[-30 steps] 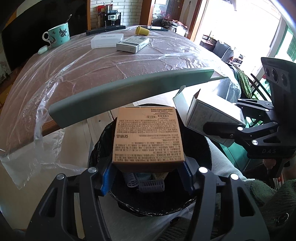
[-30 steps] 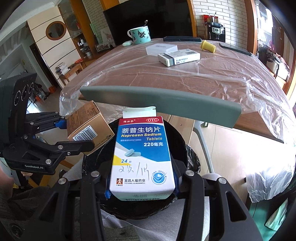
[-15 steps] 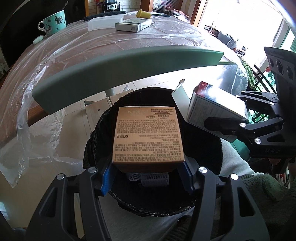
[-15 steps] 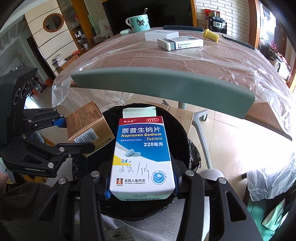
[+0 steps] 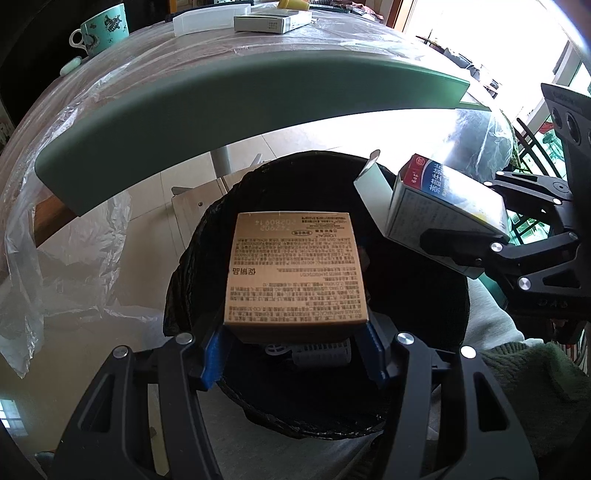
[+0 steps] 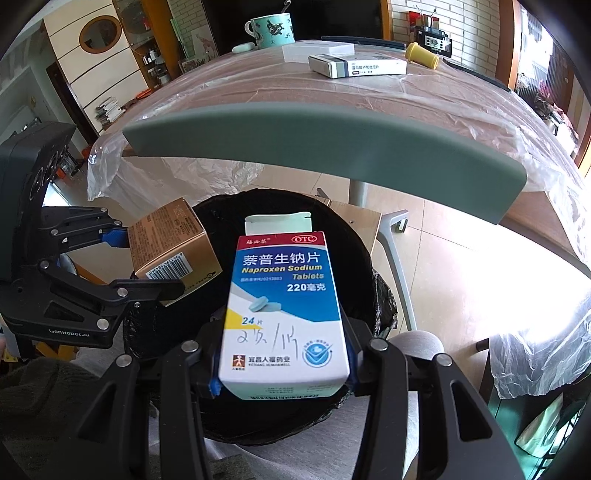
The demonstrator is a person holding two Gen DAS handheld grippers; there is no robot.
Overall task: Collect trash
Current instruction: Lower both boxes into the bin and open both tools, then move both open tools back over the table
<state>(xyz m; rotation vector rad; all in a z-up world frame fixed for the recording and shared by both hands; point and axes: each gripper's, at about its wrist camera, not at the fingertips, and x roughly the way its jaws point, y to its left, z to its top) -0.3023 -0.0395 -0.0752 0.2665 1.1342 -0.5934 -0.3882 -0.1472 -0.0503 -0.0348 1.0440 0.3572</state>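
Observation:
My left gripper (image 5: 295, 332) is shut on a tan cardboard box (image 5: 295, 269) and holds it over the open black-lined trash bin (image 5: 424, 295). My right gripper (image 6: 282, 369) is shut on a blue-and-white Naproxen tablet box (image 6: 282, 306), its top flap open, over the same bin (image 6: 354, 243). The tablet box also shows in the left wrist view (image 5: 439, 214), and the tan box in the right wrist view (image 6: 173, 247). White ribbed trash (image 5: 317, 352) lies inside the bin.
A grey-green chair back (image 5: 221, 107) (image 6: 317, 147) arcs just beyond the bin. Behind it, the plastic-covered table (image 6: 424, 99) holds a teal mug (image 6: 271, 29), two white boxes (image 6: 354, 66), and a yellow cap (image 6: 421, 55). Tiled floor lies on both sides.
Both grippers have moved down and closer over the bin with their boxes still held. The chair back now looms larger and the table has slid toward the top of view.

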